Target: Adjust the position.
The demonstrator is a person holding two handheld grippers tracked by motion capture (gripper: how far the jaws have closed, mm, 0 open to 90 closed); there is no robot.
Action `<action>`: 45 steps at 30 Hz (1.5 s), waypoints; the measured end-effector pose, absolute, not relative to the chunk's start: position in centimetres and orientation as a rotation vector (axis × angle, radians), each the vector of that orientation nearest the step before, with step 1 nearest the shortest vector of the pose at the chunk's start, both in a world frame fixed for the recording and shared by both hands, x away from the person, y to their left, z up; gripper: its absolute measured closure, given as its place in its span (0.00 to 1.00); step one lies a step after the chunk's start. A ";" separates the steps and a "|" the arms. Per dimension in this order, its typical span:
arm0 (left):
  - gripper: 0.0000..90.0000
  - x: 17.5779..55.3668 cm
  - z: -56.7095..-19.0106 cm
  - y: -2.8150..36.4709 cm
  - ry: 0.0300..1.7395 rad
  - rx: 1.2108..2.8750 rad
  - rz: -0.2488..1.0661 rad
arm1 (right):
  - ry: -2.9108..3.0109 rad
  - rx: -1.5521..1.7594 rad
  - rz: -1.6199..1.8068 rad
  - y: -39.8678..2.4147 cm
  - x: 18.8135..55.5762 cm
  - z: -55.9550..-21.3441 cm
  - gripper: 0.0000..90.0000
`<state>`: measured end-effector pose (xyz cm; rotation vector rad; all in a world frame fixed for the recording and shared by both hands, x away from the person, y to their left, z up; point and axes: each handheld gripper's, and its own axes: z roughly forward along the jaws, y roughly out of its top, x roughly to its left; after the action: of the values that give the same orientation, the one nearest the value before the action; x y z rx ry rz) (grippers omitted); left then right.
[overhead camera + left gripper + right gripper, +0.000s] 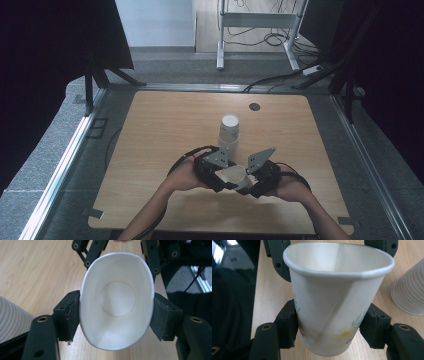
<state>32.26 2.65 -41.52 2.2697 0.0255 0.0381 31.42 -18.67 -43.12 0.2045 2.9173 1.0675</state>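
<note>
A white paper cup (234, 175) with a flower print is held between both grippers over the front middle of the wooden table (160, 130). My left gripper (223, 176) is shut on it near the rim. In the left gripper view, that gripper (116, 315) has squeezed the cup (116, 302) mouth into an oval, and the inside is bare. My right gripper (248, 179) is shut on the lower wall. In the right gripper view, its own gripper (332, 326) has pads pressing both sides of the creased cup (337, 295).
A stack of ribbed white cups (229, 131) stands mouth down just behind the grippers, also seen as the stack (12, 320) and the stack (409, 292). A dark round grommet (255, 106) sits near the table's far edge. Black curtains hang at both sides.
</note>
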 end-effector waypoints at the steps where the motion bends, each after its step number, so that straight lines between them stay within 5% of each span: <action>1: 0.33 32.3 -41.4 2.7 0.038 2.254 0.029 | 2.904 0.213 1.089 -18.8 31.4 -43.1 0.42; 15: 0.24 32.6 -41.1 3.3 0.094 2.132 -0.004 | 2.766 0.301 1.379 -20.0 31.3 -43.6 0.41; 41: 0.35 32.4 -41.4 3.1 0.076 2.125 0.007 | 2.717 0.296 1.469 -19.8 31.1 -44.3 0.41; 45: 0.35 32.4 -41.3 3.1 0.075 2.126 0.017 | 2.709 0.286 1.463 -19.8 31.1 -44.4 0.35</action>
<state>32.39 3.11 -41.32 2.1261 0.0748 0.0174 31.08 -19.75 -44.37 0.2863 2.7093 1.4633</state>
